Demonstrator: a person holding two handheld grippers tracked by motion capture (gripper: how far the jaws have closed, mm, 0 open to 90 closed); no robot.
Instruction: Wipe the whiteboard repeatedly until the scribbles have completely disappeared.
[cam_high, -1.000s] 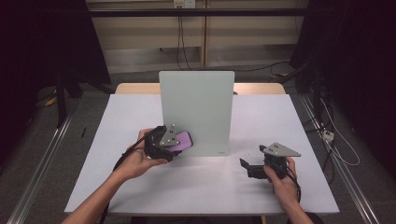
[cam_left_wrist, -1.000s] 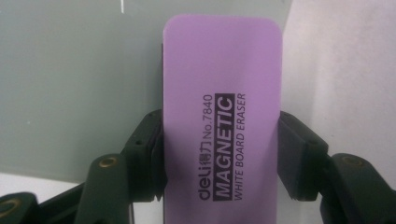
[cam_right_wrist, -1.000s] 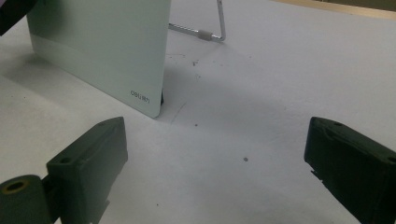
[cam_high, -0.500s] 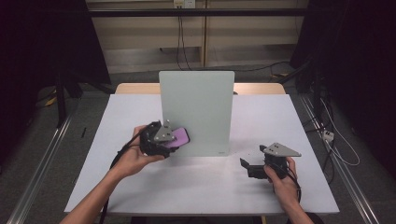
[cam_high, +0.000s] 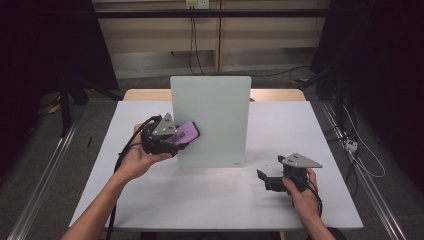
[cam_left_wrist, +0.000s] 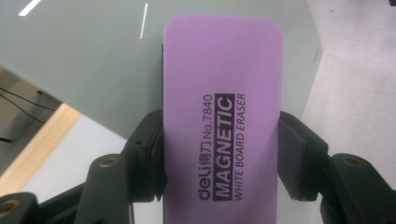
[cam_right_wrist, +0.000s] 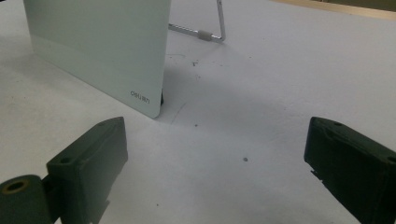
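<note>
**Holding the eraser at the board**

Pinching a purple eraser (cam_left_wrist: 222, 121) between the fingers (cam_left_wrist: 147, 158) of my left gripper (cam_high: 167, 137), I have it clamped by its long edges, one pad on each side. Its printed face looks back at my camera, reading "deli No.7840 MAGNETIC WHITE BOARD ERASER". The free end reaches toward the board (cam_high: 211, 120), a pale glass panel standing upright at the middle of the white tabletop (cam_high: 310, 130). From above, the eraser overlaps the board's left edge, at about half the panel's height; whether it touches the glass I cannot tell. My left hand (cam_high: 132, 160) wraps the gripper from below, and its black cable hangs down beside my forearm.

My right gripper (cam_high: 272, 180) sits low over the tabletop, to the right of the board and nearer to me, well apart from it. Its fingers (cam_right_wrist: 91, 163) are spread wide with nothing between them. Past them I see the board's lower corner with the small "deli" mark, and behind it a metal stand (cam_right_wrist: 212, 28) resting on the tabletop. A few dark specks dot the surface there.
</note>
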